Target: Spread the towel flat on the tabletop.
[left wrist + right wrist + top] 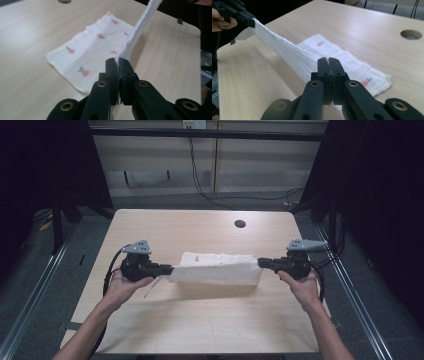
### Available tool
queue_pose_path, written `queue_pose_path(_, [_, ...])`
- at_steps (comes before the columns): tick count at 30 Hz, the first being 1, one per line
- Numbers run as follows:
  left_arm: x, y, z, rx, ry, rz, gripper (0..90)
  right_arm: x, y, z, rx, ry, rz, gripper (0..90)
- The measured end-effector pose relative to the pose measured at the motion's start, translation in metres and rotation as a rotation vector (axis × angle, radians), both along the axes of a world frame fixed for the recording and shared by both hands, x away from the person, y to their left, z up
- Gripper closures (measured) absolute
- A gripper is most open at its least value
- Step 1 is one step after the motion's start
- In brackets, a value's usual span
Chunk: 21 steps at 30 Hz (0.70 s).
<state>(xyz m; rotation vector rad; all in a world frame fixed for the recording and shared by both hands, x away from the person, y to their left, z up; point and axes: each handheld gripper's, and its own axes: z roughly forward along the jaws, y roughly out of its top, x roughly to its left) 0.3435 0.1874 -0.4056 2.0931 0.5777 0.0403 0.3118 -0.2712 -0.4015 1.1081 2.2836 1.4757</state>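
From the left, a forearm comes up over the near edge of the table (150, 330), and the left hand (131, 282) holds the left gripper (167, 268) low above the wood, its cable looping back toward the person. Its jaws are clamped on one end of the cloth (217, 269); seen from the left gripper (119, 60) itself, the white edge rises straight out from between the closed jaws and runs up and away as a taut strip. The cloth (90, 52) is white with small red sprigs, and its far half lies flat on the table while the near edge is lifted and stretched between the two hands, near the middle of the tabletop. Farther back and to the right, a round hole (240, 224) sits in the wood. At the right, the right gripper (260, 263) grips the other end of that lifted edge, held by the right hand (301, 284). From the right gripper (328, 60) the jaws are pressed together on the fabric, and the cloth (287, 53) stretches away from them to the other gripper (252, 22) at the far corner.
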Motion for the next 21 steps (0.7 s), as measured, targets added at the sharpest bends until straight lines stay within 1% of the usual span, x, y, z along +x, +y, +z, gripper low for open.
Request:
queue_pose_path(2, [-0.008,0.000,-0.007,0.008,0.012,-0.014,87.5,-0.007,0.000,-0.006,-0.006,0.009,0.003,88.9])
queue_pose_path(5, [-0.018,0.000,-0.015,0.012,0.022,-0.026,87.5,-0.019,0.000,-0.013,-0.001,0.013,0.012,88.9])
queue_pose_path(7, [-0.025,0.002,-0.021,0.005,0.032,-0.031,87.5,-0.025,0.002,-0.019,-0.016,0.021,0.021,88.9])
queue_pose_path(10, [-0.034,0.004,-0.030,0.019,0.046,-0.043,87.4,-0.037,0.004,-0.029,-0.032,0.037,0.036,88.8])
queue_pose_path(11, [-0.037,0.004,-0.032,0.019,0.055,-0.048,87.5,-0.039,0.004,-0.032,-0.041,0.042,0.038,88.9])
queue_pose_path(13, [-0.040,0.004,-0.035,0.024,0.059,-0.057,87.4,-0.044,0.004,-0.037,-0.036,0.054,0.038,88.8])
queue_pose_path(15, [-0.045,0.002,-0.038,0.042,0.065,-0.072,87.4,-0.051,0.004,-0.040,-0.029,0.052,0.038,88.8])
queue_pose_path(16, [-0.046,0.002,-0.040,0.040,0.073,-0.074,87.4,-0.054,0.004,-0.041,-0.033,0.053,0.039,88.8])
queue_pose_path(17, [-0.049,0.003,-0.043,0.044,0.073,-0.074,87.4,-0.056,0.005,-0.042,-0.036,0.055,0.040,88.8])
queue_pose_path(18, [-0.051,0.003,-0.046,0.046,0.075,-0.072,87.3,-0.060,0.006,-0.044,-0.044,0.061,0.049,88.8])
queue_pose_path(19, [-0.053,0.003,-0.049,0.041,0.086,-0.070,87.4,-0.064,0.006,-0.047,-0.062,0.065,0.055,88.7])
queue_pose_path(21, [-0.056,0.003,-0.054,0.053,0.097,-0.082,87.3,-0.069,0.006,-0.051,-0.063,0.076,0.056,88.7])
